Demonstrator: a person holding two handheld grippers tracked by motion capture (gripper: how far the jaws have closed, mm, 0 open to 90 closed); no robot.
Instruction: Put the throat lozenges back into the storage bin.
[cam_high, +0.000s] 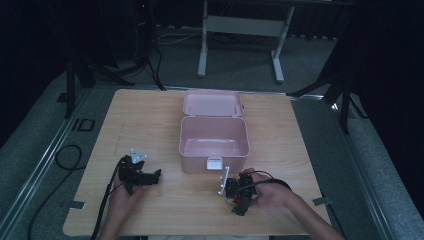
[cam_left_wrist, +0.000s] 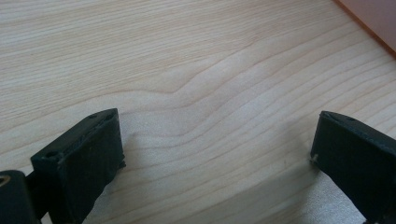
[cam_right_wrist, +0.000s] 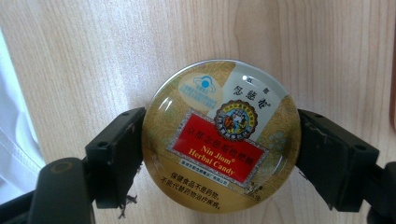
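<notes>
A round gold candy tin (cam_right_wrist: 219, 116) with a red "Herbal Candy" label sits between the jaws of my right gripper (cam_right_wrist: 219, 140), which press on its two sides. In the high view the right gripper (cam_high: 236, 199) is near the table's front edge, just in front of the pink box (cam_high: 186, 135), and a bit of the tin (cam_high: 230, 202) shows under it. I cannot tell whether the tin rests on the wood or hangs just above it. My left gripper (cam_high: 156, 176) lies at the front left, with its jaws wide apart over bare wood (cam_left_wrist: 219, 140).
The pink box stands open at the table's middle, its inside bare, its lid (cam_high: 212, 102) leaning back and a white latch (cam_high: 214, 162) on the front wall. A corner of the box (cam_left_wrist: 373, 18) shows in the left gripper view. White cloth (cam_right_wrist: 11, 140) lies at the left.
</notes>
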